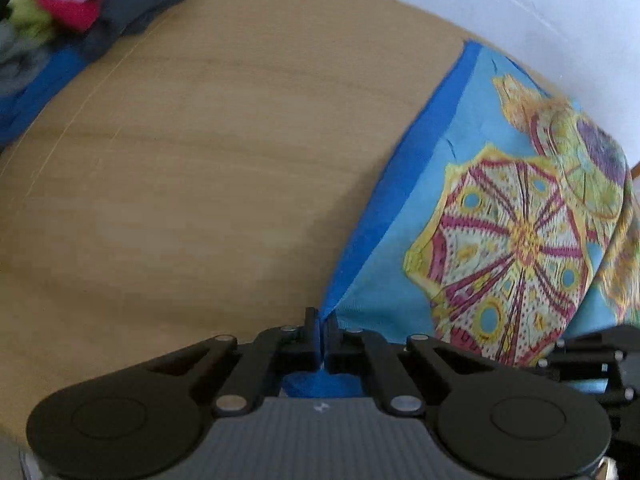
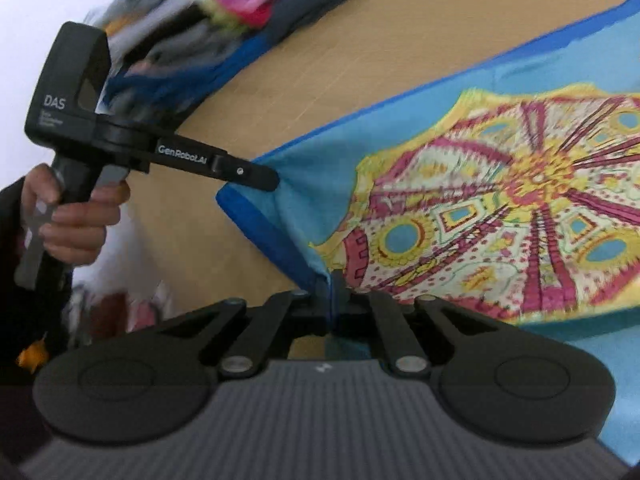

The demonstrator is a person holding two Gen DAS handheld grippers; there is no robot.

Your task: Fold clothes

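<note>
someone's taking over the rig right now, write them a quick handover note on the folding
Left gripper: shut on the dark blue hem of the patterned blue cloth.
Right gripper: shut on another point of the same hem.
The cloth is lifted at both grips; the rest lies on the wooden table.
The pile of other clothes sits at the table's far edge.
Done: both grips are taken.
Left: make the fold, lay the cloth flat, then fold the pile.

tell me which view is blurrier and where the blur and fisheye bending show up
Right wrist view is blurrier: the clothes pile at top left is smeared and the patterned cloth streaks toward the right edge. Left wrist view is sharper, with softer blur on its pile; the wooden table edge bows into a curve.
</note>
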